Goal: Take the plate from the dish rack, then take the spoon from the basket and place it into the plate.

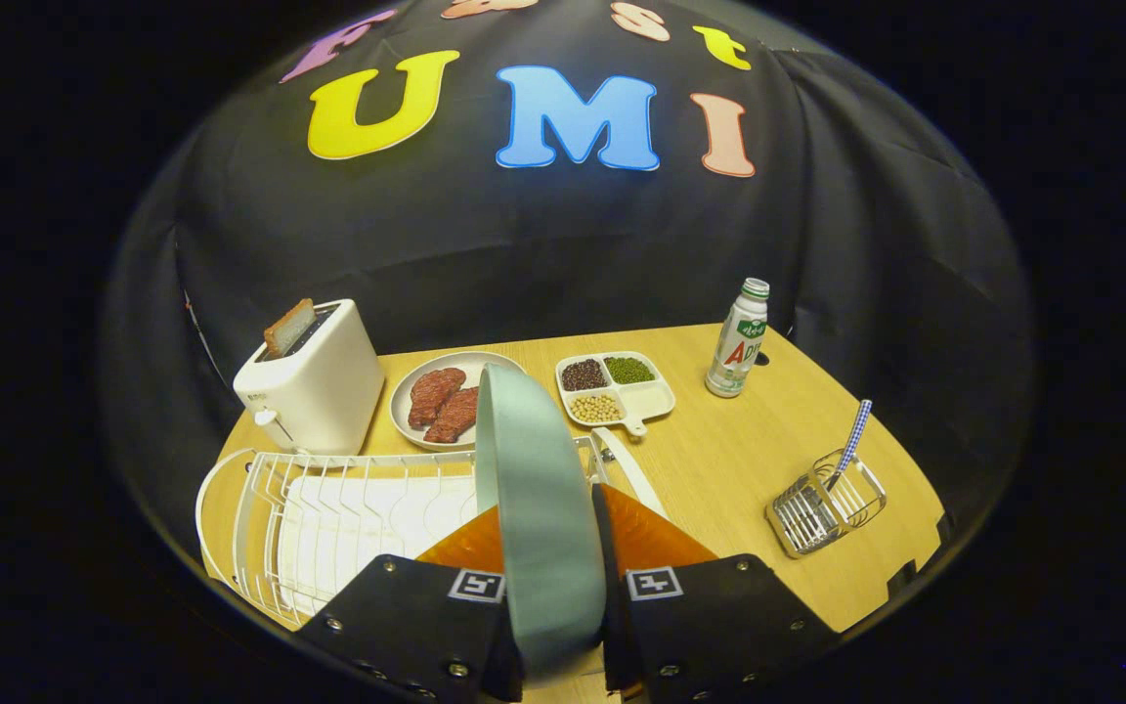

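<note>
**Spotter:** What have you got at the tool?

**Operator:** My tool [555, 587] is clenched on the plate [539, 508]. I see the pale green plate standing on edge between the two fingers, both pressed against it, and it rises just ahead of them, hiding part of the things beyond.

**Spotter:** And the rack?

**Operator:** The white wire dish rack [328, 518] sits at the near left corner of the tabletop [719, 469], just beside the plate. I cannot tell whether the plate's lower edge touches the rack.

**Spotter:** The spoon?

**Operator:** I see it standing tilted in the small wire basket [825, 504] by the right edge of the tabletop, well apart from the tool. The spoon [851, 440] has a checked handle sticking up out of the basket.

**Spotter:** Farther back?

**Operator:** Behind the rack, a white toaster [314, 386] with a slice of bread [289, 326] poking out. Next to it a round dish [446, 401] with two pieces of meat, partly hidden by the plate. Then a divided tray [615, 389] with dark beans, green beans and pale beans in three compartments. A bottle [737, 337] stands upright near the far right corner.
</note>
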